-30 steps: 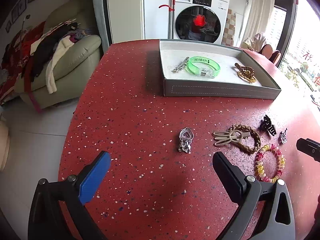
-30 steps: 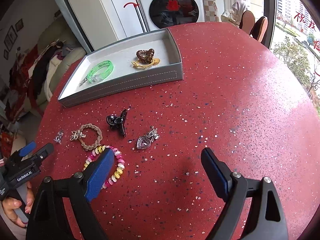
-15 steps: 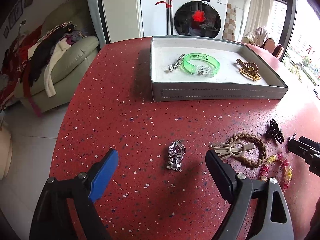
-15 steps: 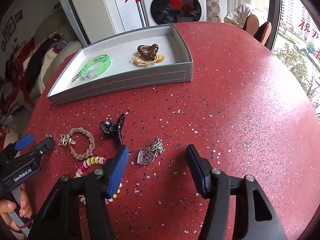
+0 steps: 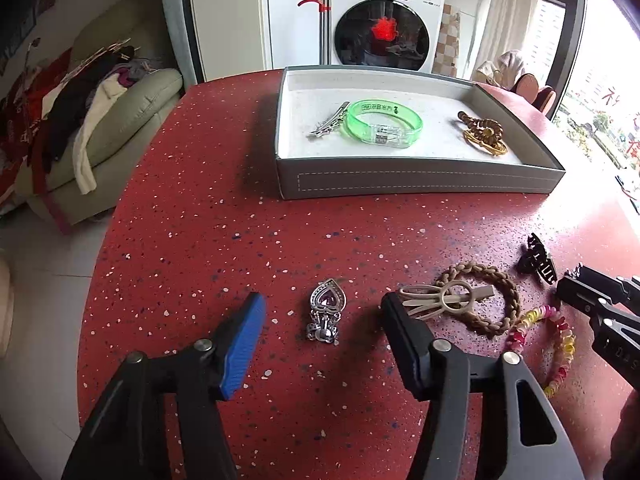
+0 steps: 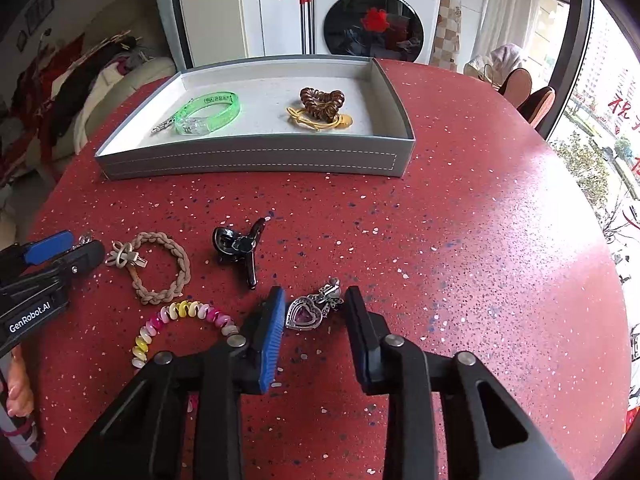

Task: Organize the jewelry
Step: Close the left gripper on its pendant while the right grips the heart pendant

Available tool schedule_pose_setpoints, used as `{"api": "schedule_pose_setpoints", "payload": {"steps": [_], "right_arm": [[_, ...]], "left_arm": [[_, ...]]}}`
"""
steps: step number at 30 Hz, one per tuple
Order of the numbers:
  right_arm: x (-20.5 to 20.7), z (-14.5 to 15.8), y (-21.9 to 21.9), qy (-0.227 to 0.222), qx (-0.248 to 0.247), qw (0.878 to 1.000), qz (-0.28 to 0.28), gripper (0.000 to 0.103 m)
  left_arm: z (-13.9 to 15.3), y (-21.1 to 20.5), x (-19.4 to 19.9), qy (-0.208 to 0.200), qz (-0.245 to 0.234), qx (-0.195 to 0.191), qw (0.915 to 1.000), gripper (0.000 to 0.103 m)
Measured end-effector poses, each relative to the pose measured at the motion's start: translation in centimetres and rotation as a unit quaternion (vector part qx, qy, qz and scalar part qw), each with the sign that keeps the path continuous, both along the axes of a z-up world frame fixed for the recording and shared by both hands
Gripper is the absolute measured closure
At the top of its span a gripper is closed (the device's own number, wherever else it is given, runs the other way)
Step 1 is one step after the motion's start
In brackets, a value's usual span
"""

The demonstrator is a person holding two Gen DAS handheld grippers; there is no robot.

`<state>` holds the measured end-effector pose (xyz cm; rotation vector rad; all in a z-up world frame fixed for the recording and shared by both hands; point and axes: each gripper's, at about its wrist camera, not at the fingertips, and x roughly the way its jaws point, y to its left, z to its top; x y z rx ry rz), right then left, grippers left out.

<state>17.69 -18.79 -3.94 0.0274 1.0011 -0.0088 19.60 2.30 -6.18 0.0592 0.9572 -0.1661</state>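
Pendants come in a pair, one per view: the left wrist camera shows a silver heart pendant (image 5: 325, 315) lying between the left gripper (image 5: 322, 316) fingers, apart from both, jaws moderately open. The right wrist camera shows another heart pendant (image 6: 310, 311) inside the right gripper (image 6: 316, 312), jaws narrowed, blue pad just beside it (contact unclear). Both lie on the red table (image 6: 480, 240), short of the grey tray (image 6: 256, 158).

Black fingers (image 6: 362, 332), blue ribbed pads (image 6: 271, 336)
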Motion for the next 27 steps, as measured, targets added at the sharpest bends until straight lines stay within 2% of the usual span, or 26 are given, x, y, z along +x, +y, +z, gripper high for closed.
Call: {"api": "schedule_pose_setpoints", "payload": {"steps": [1, 2, 3, 4, 5, 9, 15, 27], "right_arm": [[0.0, 0.0, 0.0, 0.000, 0.001, 1.000, -0.001, 0.084], [0.0, 0.0, -0.2, 0.000, 0.005, 1.000, -0.002, 0.084], [0.0, 0.0, -0.3, 0.000, 0.010, 1.000, -0.004, 0.084], [-0.1, 0.1, -0.5, 0.001, 0.015, 1.000, -0.007, 0.084], [-0.1, 0.1, -0.8, 0.001, 0.024, 1.000, -0.010, 0.084], [-0.4, 0.3, -2.1, -0.001, 0.067, 0.998, -0.020, 0.084], [-0.9, 0.9, -3.5, -0.006, 0.107, 0.994, -0.027, 0.084], [-1.0, 3.5, -4.5, -0.025, 0.135, 0.990, -0.019, 0.084]], "left_arm": [[0.1, -0.1, -0.1, -0.002, -0.004, 0.001, 1.0000, 0.035], [0.1, -0.3, -0.1, -0.003, -0.009, 0.001, 1.0000, 0.043], [0.2, -0.4, -0.2, -0.005, -0.013, 0.001, 0.9999, 0.058], [0.3, -0.5, -0.2, -0.006, -0.015, 0.004, 0.9999, 0.064], [0.3, -0.5, -0.2, -0.006, -0.018, 0.003, 0.9998, 0.066], [0.5, 0.0, -0.5, -0.003, -0.022, -0.013, 0.9997, 0.067], [1.9, 0.8, -1.1, -0.013, -0.022, -0.033, 0.9991, 0.066], [5.7, 0.3, -1.8, -0.037, -0.036, -0.054, 0.9972, 0.067]]}}
